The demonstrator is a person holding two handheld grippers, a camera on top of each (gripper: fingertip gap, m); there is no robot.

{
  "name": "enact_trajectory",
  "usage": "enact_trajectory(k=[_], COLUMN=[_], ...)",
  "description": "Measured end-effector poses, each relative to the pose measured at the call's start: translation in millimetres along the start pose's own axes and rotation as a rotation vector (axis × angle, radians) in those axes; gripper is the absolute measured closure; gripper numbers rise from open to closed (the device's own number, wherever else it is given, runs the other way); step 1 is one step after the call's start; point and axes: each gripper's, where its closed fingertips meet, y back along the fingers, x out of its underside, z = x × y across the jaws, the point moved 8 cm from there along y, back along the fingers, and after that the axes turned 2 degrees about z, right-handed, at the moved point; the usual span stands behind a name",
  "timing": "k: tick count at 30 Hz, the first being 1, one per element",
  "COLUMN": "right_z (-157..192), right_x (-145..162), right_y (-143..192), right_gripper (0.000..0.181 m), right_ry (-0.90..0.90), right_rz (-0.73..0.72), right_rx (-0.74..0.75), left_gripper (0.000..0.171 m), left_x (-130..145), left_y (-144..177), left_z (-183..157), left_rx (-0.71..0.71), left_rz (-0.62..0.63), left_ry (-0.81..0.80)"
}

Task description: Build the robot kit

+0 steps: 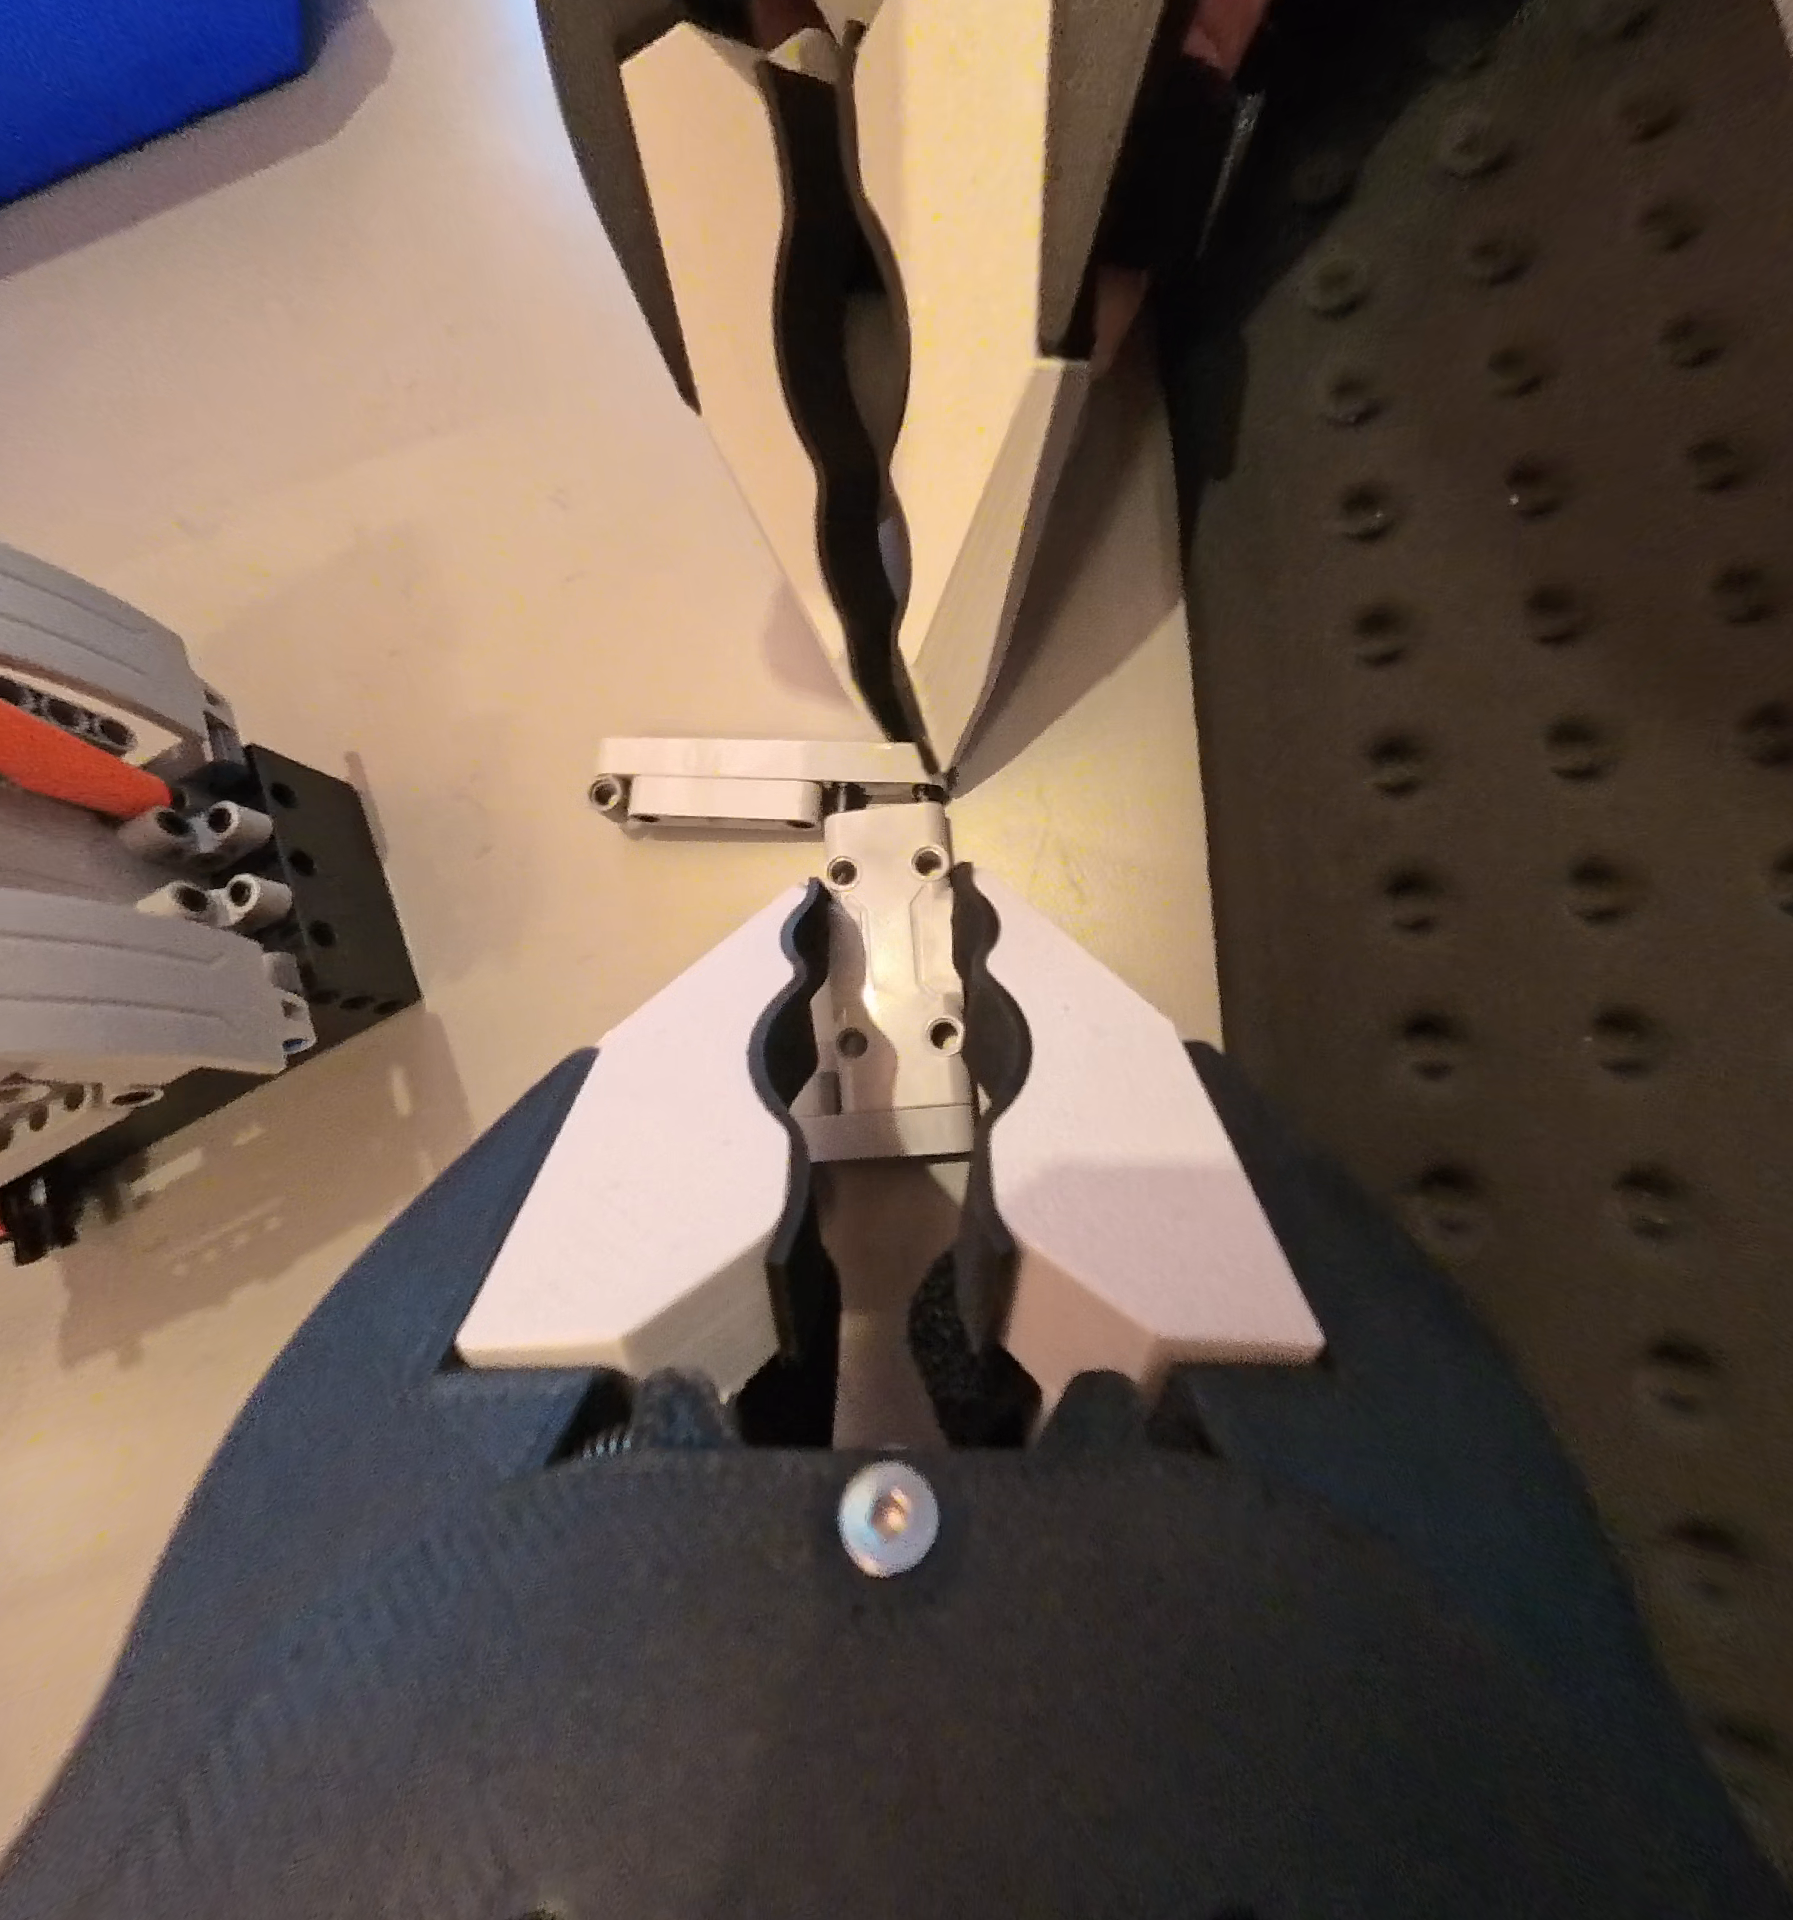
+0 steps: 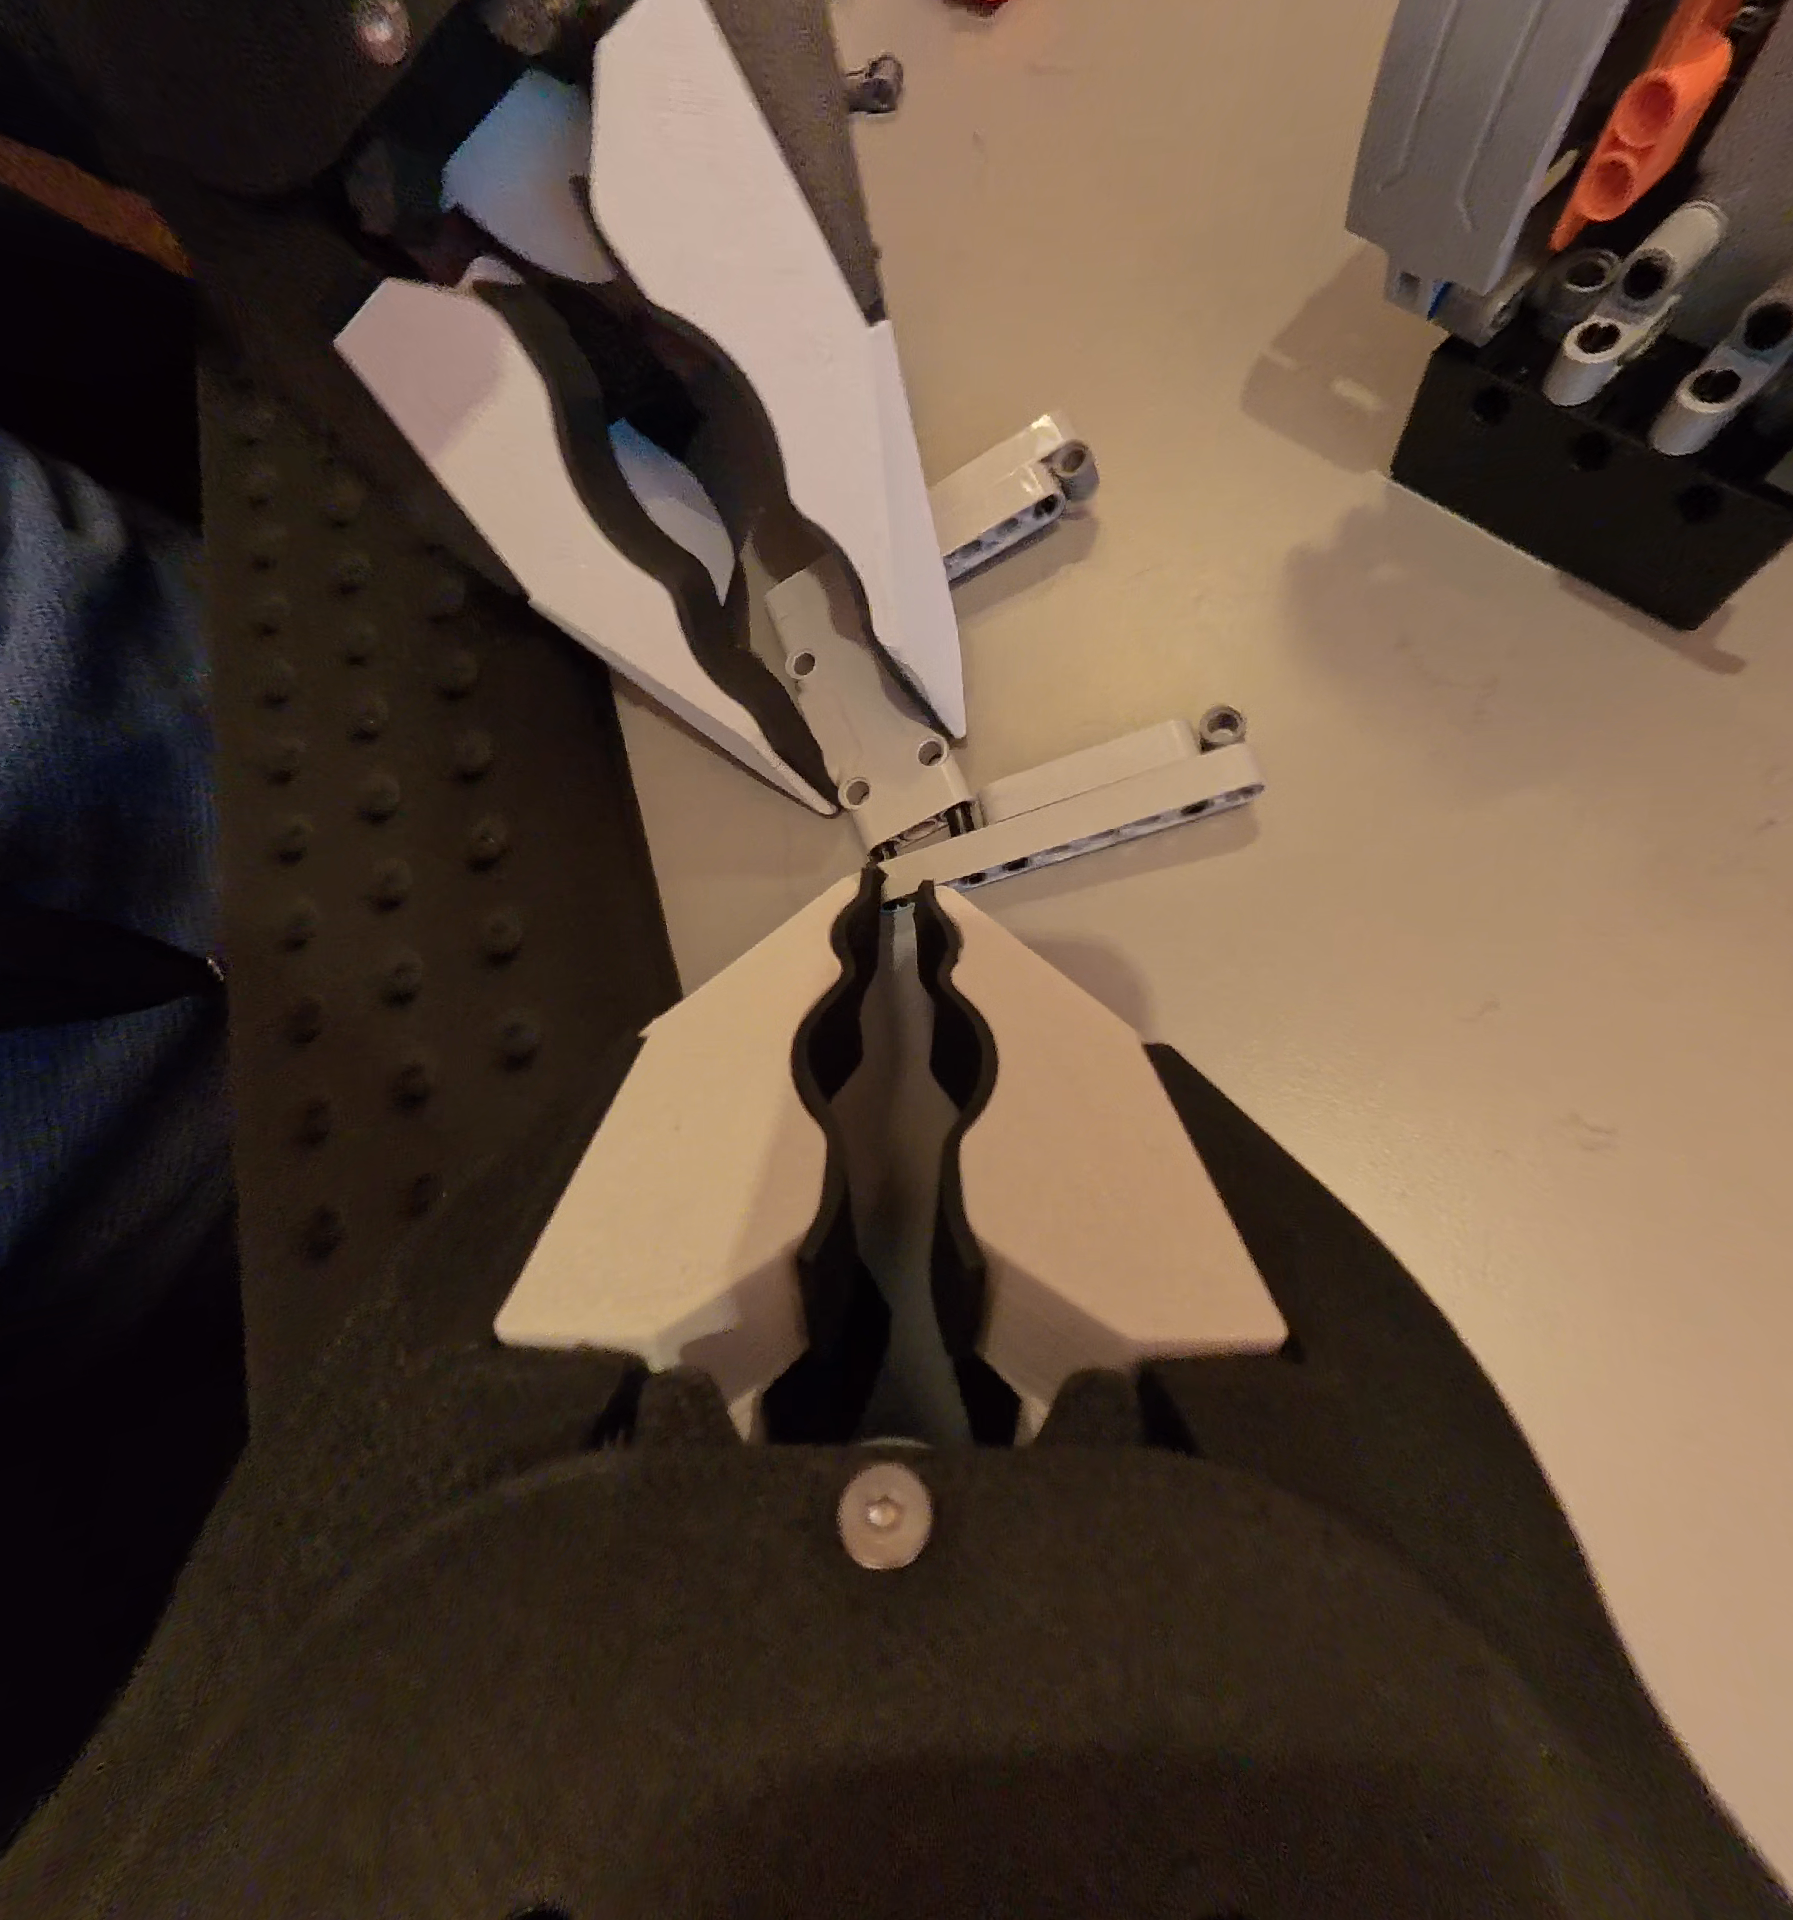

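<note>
Left tongs (image 1: 887, 894) clenched on a light grey plastic block with round pin holes at its corners (image 1: 892, 966), gripped between the wavy black pads. Long axis of the block in line with the tong fingers, far end pointing straight ahead and poking just past the tips. Held above the cream bench (image 1: 435, 499), near its edge beside a dark studded mat (image 1: 1546, 831).

At the block's far end, two light grey flat plastic beams (image 1: 726, 790) joined crosswise, long axis at a right angle to the block, stretching off to the left in the left wrist view and ending in a small grey pin.

Right tongs (image 2: 902, 894) coming in from the opposite side, tips nearly together and meeting the joint where beams (image 2: 1110, 800) and block (image 2: 871, 727) connect; pinching a small dark part there or merely touching, cannot tell.

Off to the side on the bench, a built model of grey curved panels, orange bars and a black holed brick base (image 1: 144, 914), well apart from both tongs. Blue box corner (image 1: 92, 94) at the far left of the left wrist view. Another grey beam (image 2: 1006, 499) lying on the bench behind the left tongs in the right wrist view.
</note>
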Motion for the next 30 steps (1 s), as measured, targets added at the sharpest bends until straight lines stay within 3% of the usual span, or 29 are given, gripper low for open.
enact_trajectory(k=[5, 11, 30], right_z=[0.4, -8.6, -11.6], right_x=[0.4, 0.8, -0.5], right_y=[-0.3, 10.4, 5.7], right_gripper=[0.178, 0.180, 0.181], right_ry=[0.004, -0.058, -0.085], right_rz=[0.002, -0.067, -0.053], right_rx=[-0.050, -0.008, -0.007], left_gripper=[0.151, 0.150, 0.150], left_x=[3.2, 1.7, -2.7], left_y=[0.0, -2.1, -6.2], left_z=[2.4, 2.4, -0.2], left_rx=[0.080, 0.072, 0.110], left_rz=[-0.024, -0.023, -0.032], left_ry=[0.024, 0.031, 0.049])
